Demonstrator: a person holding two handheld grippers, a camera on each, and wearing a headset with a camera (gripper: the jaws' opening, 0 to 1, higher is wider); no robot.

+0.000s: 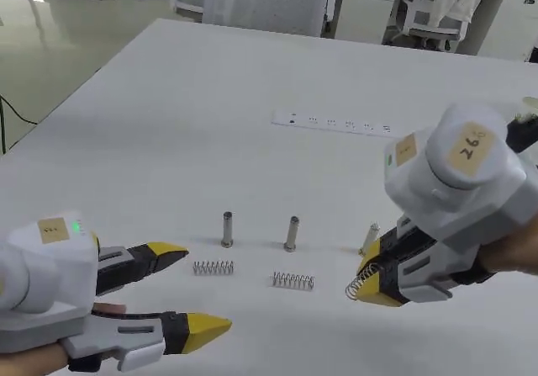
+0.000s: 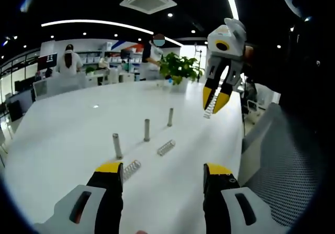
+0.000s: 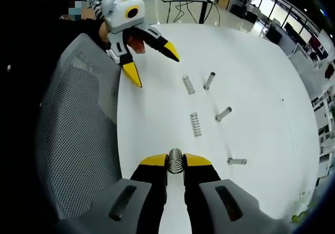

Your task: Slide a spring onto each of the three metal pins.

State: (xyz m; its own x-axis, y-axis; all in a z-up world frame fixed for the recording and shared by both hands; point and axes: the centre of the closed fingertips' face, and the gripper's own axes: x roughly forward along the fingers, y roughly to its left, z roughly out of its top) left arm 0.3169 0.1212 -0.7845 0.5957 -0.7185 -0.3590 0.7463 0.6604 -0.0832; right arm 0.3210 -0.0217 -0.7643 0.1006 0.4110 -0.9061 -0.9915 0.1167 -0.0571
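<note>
Right gripper clamped on held spring, coil end-on in its own view. Left gripper spread wide, empty. Head view: left pin and middle pin upright, bare; left loose spring and right loose spring lying just before them; right pin partly behind right gripper.

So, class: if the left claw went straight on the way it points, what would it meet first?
Probably the nearer loose spring, lying just ahead of one open jaw; the second spring lies farther on. Height above the table is unclear.
</note>
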